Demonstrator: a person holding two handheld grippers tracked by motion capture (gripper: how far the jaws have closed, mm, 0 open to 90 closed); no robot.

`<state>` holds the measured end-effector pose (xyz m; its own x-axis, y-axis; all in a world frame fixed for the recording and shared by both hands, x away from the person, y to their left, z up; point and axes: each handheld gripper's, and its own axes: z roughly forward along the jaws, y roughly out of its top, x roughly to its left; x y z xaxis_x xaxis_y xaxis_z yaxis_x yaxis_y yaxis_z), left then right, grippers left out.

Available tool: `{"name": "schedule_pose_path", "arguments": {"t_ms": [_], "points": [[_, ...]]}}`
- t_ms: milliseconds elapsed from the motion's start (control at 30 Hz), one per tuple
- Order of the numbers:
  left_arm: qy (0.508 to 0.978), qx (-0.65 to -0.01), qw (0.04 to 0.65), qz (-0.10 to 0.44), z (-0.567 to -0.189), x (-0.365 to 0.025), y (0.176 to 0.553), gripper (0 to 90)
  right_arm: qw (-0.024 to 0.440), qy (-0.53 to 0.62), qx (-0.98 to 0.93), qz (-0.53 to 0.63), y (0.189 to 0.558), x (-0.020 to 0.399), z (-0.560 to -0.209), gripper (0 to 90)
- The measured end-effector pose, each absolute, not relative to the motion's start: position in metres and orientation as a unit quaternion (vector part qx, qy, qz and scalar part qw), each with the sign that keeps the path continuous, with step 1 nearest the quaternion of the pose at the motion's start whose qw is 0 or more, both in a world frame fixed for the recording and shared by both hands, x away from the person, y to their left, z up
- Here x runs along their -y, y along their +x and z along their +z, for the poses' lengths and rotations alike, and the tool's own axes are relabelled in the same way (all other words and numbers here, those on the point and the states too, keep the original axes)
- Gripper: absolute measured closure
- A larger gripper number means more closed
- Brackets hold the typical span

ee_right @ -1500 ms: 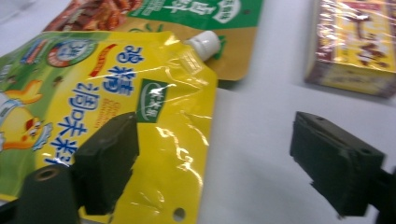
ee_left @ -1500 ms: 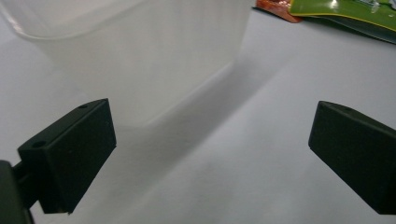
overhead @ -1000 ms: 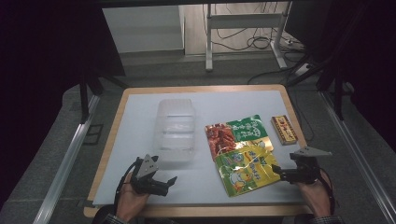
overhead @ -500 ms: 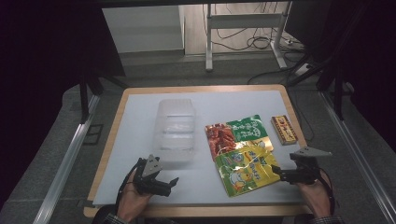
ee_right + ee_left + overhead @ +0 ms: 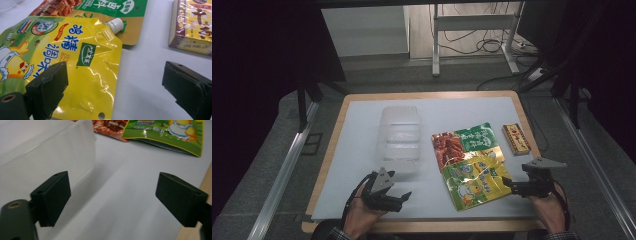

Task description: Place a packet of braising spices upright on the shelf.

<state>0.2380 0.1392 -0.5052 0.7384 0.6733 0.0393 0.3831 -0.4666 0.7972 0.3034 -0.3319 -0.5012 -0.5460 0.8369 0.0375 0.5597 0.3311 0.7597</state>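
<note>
We kept the right gripper [image 5: 115, 92] spread beside the yellow pouch [image 5: 75, 57] to pinch its edge; the left gripper [image 5: 112, 197], empty, had been narrowing near the clear container [image 5: 50, 152].

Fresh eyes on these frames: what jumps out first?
The glossy yellow-green spouted pouch with a cartoon chick lies at the near right of the white table, overlapping a green and red snack bag. The right gripper sits open at the pouch's edge. Left of them stands a clear plastic container, with the left gripper open on the near side of it.
</note>
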Motion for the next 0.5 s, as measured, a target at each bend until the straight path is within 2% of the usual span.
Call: {"name": "schedule_pose_path", "arguments": {"t_ms": [500], "points": [[0.849,-0.275,0.429,0.138,-0.504,-0.113,0.24,39.7,0.183,0.436,-0.796,0.378,0.303,0.331,-0.501,6.3]]}}
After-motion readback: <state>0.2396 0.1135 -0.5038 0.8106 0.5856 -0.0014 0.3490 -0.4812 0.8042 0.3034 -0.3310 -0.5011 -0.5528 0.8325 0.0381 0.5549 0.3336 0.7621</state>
